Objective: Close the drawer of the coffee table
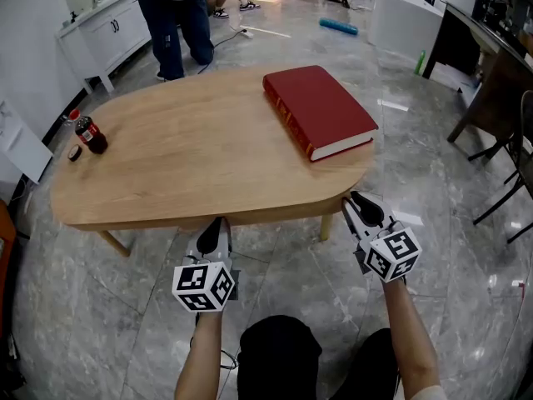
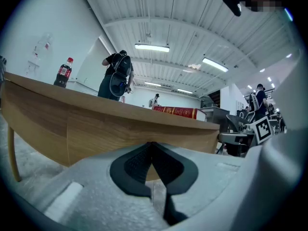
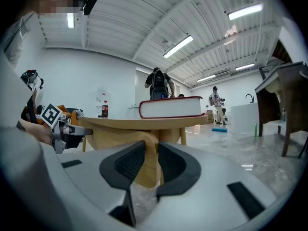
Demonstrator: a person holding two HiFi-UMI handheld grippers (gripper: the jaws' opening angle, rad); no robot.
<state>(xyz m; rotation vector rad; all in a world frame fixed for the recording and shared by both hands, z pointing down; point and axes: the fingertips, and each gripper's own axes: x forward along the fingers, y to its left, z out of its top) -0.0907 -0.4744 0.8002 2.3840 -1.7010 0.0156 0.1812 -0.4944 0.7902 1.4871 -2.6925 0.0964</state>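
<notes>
The oval wooden coffee table (image 1: 200, 152) carries a red book (image 1: 318, 111). No drawer juts out from under the top in the head view. In the left gripper view a wooden front panel (image 2: 120, 126) with a vertical seam runs under the top. My left gripper (image 1: 216, 227) is at the table's near edge, its tips (image 2: 152, 143) shut together on nothing, close up to that panel; I cannot tell if they touch it. My right gripper (image 1: 356, 202) is by the near right corner, open (image 3: 151, 146), with a wooden leg (image 3: 149, 165) showing through the gap.
A cola bottle (image 1: 89, 133) and a loose cap (image 1: 74, 152) are on the table's left end. A person (image 1: 179, 23) stands beyond the table. A white cabinet (image 1: 104, 32) is at the back left, a dark desk (image 1: 491, 57) and a chair (image 1: 520, 165) on the right.
</notes>
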